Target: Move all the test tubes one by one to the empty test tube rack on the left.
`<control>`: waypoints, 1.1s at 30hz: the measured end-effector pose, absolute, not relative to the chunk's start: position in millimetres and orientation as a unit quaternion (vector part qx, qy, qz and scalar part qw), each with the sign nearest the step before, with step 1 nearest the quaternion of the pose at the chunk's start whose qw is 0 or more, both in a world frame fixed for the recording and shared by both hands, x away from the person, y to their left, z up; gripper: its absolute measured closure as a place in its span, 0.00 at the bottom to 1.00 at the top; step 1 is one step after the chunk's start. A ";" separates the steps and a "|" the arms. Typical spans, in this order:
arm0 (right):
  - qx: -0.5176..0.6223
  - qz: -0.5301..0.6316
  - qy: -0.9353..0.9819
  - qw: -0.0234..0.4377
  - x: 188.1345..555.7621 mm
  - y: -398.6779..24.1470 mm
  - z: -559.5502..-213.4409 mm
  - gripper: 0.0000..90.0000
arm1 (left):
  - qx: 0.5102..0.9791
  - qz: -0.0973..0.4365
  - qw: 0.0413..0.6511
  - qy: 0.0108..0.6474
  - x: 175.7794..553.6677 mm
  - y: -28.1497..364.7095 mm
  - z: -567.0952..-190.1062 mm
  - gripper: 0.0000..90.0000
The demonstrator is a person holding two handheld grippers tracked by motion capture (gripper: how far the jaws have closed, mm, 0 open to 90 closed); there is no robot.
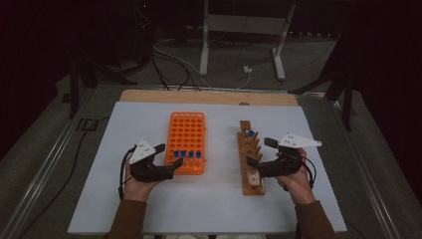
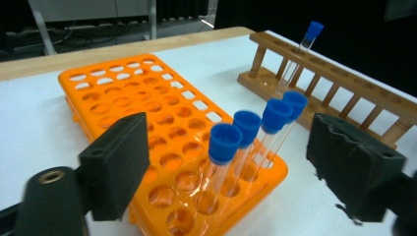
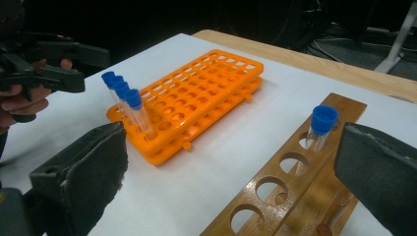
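Note:
An orange tube rack (image 1: 186, 134) lies mid-table, with several blue-capped test tubes (image 1: 186, 154) upright in its near row. My left gripper (image 1: 170, 156) hangs open just left of that row. In the left gripper view its jaws stand wide, with the tubes (image 2: 246, 128) ahead between them and untouched. To the right lies a wooden rack (image 1: 247, 188) that holds one blue-capped tube (image 1: 251, 133) at its far end. My right gripper (image 1: 260, 152) is open beside the wooden rack's near half, with nothing between its fingers. In the right gripper view the lone tube (image 3: 322, 123) stands ahead.
The white tabletop (image 1: 209, 209) has bare room in front of both racks and on the far left and right. A wooden strip (image 1: 209, 97) runs along the back edge. A metal stand (image 1: 244, 30) and cables (image 1: 174, 64) lie on the floor beyond.

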State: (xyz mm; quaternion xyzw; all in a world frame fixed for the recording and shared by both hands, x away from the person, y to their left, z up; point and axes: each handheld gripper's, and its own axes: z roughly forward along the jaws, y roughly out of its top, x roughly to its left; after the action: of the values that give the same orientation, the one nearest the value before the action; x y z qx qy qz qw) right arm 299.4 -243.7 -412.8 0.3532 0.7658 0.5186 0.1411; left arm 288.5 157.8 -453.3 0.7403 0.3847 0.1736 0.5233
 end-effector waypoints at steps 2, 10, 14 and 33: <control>0.352 0.519 0.766 0.143 299.8 -243.8 -412.2 0.00 | 0.737 0.175 0.526 0.386 288.0 157.3 -451.6 0.17; 0.354 0.518 0.762 0.159 303.0 -245.0 -401.2 0.00 | 0.732 0.175 0.531 0.390 287.6 153.8 -447.1 0.02; 0.355 0.519 0.758 0.172 306.8 -245.3 -394.0 0.00 | 0.731 0.178 0.534 0.386 286.9 153.1 -445.4 0.01; 0.385 0.492 0.753 0.209 343.3 -237.5 -396.7 0.09 | 0.718 0.189 0.544 0.391 285.1 153.6 -441.4 0.01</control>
State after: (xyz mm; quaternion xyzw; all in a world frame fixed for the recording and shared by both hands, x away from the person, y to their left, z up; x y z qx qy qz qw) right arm 343.3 -237.5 -396.7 0.3847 0.7526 0.4918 0.2091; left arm 285.1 153.6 -441.4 0.7181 0.3913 0.1888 0.5437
